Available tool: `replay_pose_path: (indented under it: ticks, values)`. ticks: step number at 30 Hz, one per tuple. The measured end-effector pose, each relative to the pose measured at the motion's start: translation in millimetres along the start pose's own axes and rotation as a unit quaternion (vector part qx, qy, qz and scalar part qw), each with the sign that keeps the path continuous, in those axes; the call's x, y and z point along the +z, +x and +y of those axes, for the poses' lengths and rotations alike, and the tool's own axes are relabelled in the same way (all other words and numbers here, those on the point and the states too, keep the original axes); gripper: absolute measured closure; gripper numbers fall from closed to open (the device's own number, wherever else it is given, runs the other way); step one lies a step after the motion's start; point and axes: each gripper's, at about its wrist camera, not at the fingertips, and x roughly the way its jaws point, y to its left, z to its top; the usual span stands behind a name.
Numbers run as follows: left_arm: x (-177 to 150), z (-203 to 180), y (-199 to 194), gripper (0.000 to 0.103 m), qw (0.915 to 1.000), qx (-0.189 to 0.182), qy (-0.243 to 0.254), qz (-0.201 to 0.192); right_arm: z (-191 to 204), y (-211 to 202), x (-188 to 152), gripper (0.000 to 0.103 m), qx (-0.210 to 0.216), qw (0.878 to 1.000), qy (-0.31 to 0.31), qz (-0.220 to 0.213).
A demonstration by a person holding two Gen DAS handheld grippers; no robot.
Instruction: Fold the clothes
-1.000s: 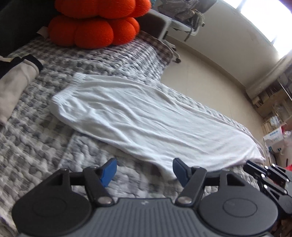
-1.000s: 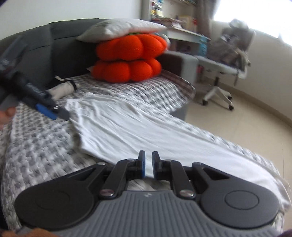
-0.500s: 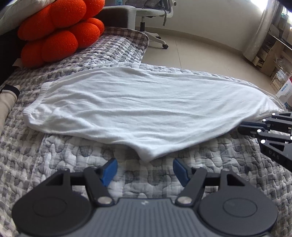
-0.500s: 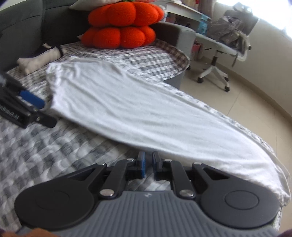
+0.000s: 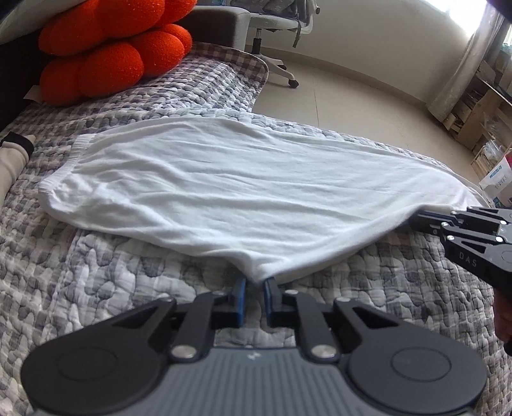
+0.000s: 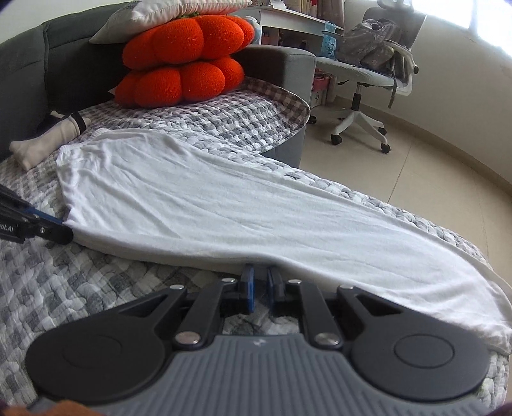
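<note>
Left wrist view: a white garment (image 5: 243, 188) lies spread flat on a grey-and-white checked quilt (image 5: 96, 275) covering a bed. The left hand-held gripper (image 5: 254, 283) is clenched on the garment's near edge, where the cloth draws to a small point between the two blue fingers (image 5: 238, 296). At the right margin the right hand-held gripper (image 5: 416, 220) meets the garment's right corner, its jaws close together on the hem. Orange cushions (image 5: 108, 54) sit at the far left end of the bed, and a rolled beige cloth with a dark cuff (image 5: 12, 156) lies at the left edge, apart from the garment. An office chair's wheeled base (image 5: 275, 67) stands on the pale floor (image 5: 368, 105) beyond the bed.

Right wrist view: the same garment (image 6: 224, 204) stretches diagonally across the quilt (image 6: 80, 281), from upper left to lower right. The right hand-held gripper (image 6: 259, 281) has its blue fingers nearly together at the garment's near edge, with the hem running just over their tips; the grasp itself is partly hidden by cloth. At the left margin the left hand-held gripper (image 6: 60, 228) grips the garment's left corner. The orange cushions (image 6: 182, 60) are stacked against the dark sofa back, under a pale pillow (image 6: 166, 16). The beige roll (image 6: 48, 140) lies just beyond the garment's far corner. An office chair (image 6: 374, 64) carrying a bag stands on the floor (image 6: 416, 166).
</note>
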Motion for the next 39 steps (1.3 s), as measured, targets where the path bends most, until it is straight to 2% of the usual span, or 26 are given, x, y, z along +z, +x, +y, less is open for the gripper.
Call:
replay_pose_path:
  ticks: [1, 2, 3, 7, 10, 12, 14, 15, 21, 24, 26, 28, 30, 31, 36, 39]
  values:
    - [0, -1, 0, 0.078, 1.0000, -0.004, 0.002, 0.003, -1, 0, 1, 0.089, 0.001, 1.000, 0.005, -0.001]
    - [-1, -2, 0, 0.063, 1.0000, -0.007, 0.004, 0.003, -2, 0, 2, 0.089, 0.003, 1.000, 0.012, -0.001]
    - [-1, -3, 0, 0.058, 0.9999, -0.005, 0.009, 0.001, -4, 0, 3, 0.089, 0.005, 1.000, 0.019, 0.000]
    - [-1, -8, 0, 0.057, 0.9996, 0.008, 0.024, -0.008, -9, -3, 6, 0.089, 0.013, 0.999, 0.038, -0.005]
    - [-1, -7, 3, 0.061, 0.9993, 0.021, 0.031, -0.010, -11, -4, 6, 0.089, 0.021, 0.999, 0.049, -0.004]
    - [-2, -7, 5, 0.073, 0.9989, 0.028, 0.036, -0.011, -11, -2, 6, 0.089, 0.024, 0.998, 0.050, -0.001]
    - [-1, -6, 5, 0.096, 0.9989, 0.025, 0.035, -0.018, -10, -1, 6, 0.088, 0.017, 0.999, 0.050, -0.002]
    - [0, -5, 5, 0.101, 0.9989, 0.023, 0.035, -0.021, -10, -1, 6, 0.088, 0.015, 0.999, 0.052, -0.006]
    - [6, -10, -8, 0.101, 0.9973, 0.030, 0.045, -0.051, -12, -3, 9, 0.088, 0.014, 0.998, 0.064, -0.022]
    - [10, -10, -17, 0.101, 0.9964, 0.028, 0.047, -0.064, -13, -10, 10, 0.088, 0.015, 0.998, 0.051, -0.021]
    - [12, -11, -23, 0.101, 0.9958, 0.027, 0.049, -0.073, -13, -19, 10, 0.088, 0.036, 0.999, 0.022, -0.014]
    - [12, -10, -24, 0.101, 0.9959, 0.025, 0.047, -0.073, -8, -29, 4, 0.087, 0.081, 0.997, -0.017, -0.006]
    - [12, -10, -26, 0.101, 0.9960, 0.022, 0.045, -0.074, 2, -29, -2, 0.080, 0.094, 0.995, -0.045, -0.002]
    - [12, -11, -27, 0.102, 0.9959, 0.021, 0.045, -0.076, 8, -28, -5, 0.073, 0.098, 0.993, -0.058, 0.000]
    - [13, -10, -32, 0.102, 0.9956, 0.020, 0.040, -0.083, 33, -2, -6, 0.072, 0.061, 0.993, -0.098, 0.012]
    - [15, -5, -33, 0.102, 0.9956, 0.020, 0.032, -0.086, 36, 5, -5, 0.072, 0.025, 0.994, -0.109, 0.001]
